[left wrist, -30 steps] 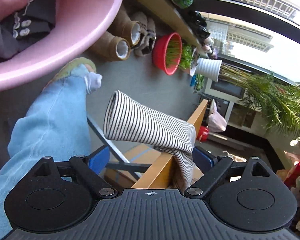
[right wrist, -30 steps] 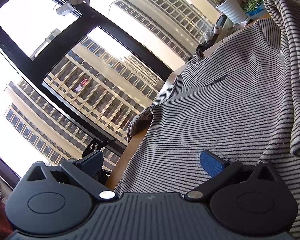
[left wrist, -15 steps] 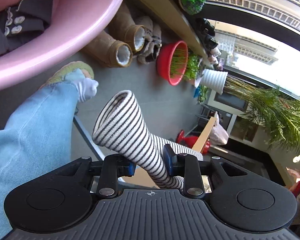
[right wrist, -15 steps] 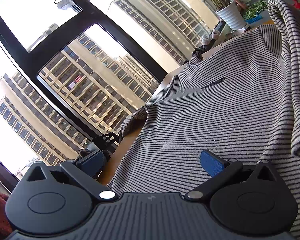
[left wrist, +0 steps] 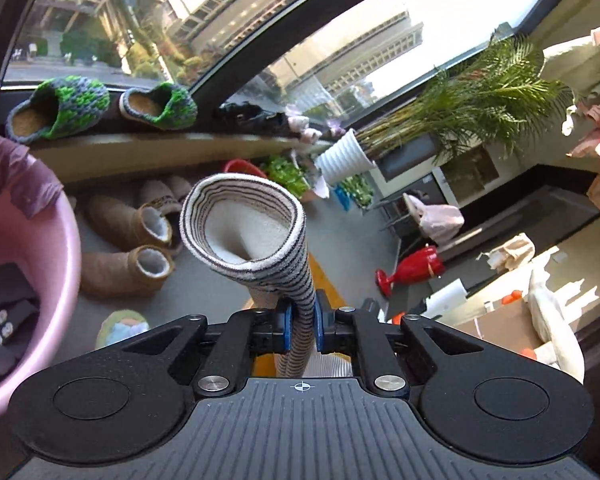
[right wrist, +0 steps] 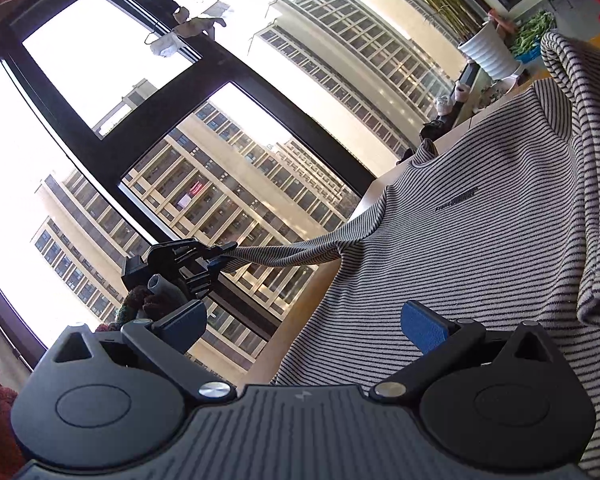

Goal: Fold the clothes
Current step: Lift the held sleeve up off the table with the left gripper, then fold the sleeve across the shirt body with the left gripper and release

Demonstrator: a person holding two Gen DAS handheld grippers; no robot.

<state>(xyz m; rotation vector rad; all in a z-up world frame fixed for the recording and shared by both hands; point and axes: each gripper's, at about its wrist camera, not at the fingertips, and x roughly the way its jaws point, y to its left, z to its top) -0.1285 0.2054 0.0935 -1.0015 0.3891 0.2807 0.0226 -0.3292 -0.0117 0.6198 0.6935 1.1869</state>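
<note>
Striped in black and off-white, the knitted long-sleeved top (right wrist: 472,248) lies spread over the pale wooden tabletop (right wrist: 384,196), its front facing up with a small dark printed label on the chest. One side of the garment is folded up and over at the tabletop's far right edge. Its other sleeve (left wrist: 260,248) stretches off the tabletop's window-side edge, pulled taut through the air.

That sleeve is pinched in the left hand-held gripper (left wrist: 300,322), whose blue pads (left wrist: 286,322) are pressed together on the fabric just behind the cuff; the cuff stands open like a funnel above the jaws, showing its plain cream lining. In the right wrist view the same left hand-held gripper (right wrist: 216,260) appears beyond the tabletop edge, against the black-framed window (right wrist: 228,68), with the sleeve running from it back to the body of the top.

The right hand-held gripper (right wrist: 312,324) hovers over the lower part of the top with its jaws wide apart, gripping nothing; its right blue pad (right wrist: 424,326) sits just above the striped cloth.

Past the sleeve, a pink plastic tub (left wrist: 66,264) holds dark clothes, brown fleece-lined boots (left wrist: 128,240) lie on the grey floor (left wrist: 204,284), and green crocheted slippers (left wrist: 100,110) rest on the windowsill.
</note>
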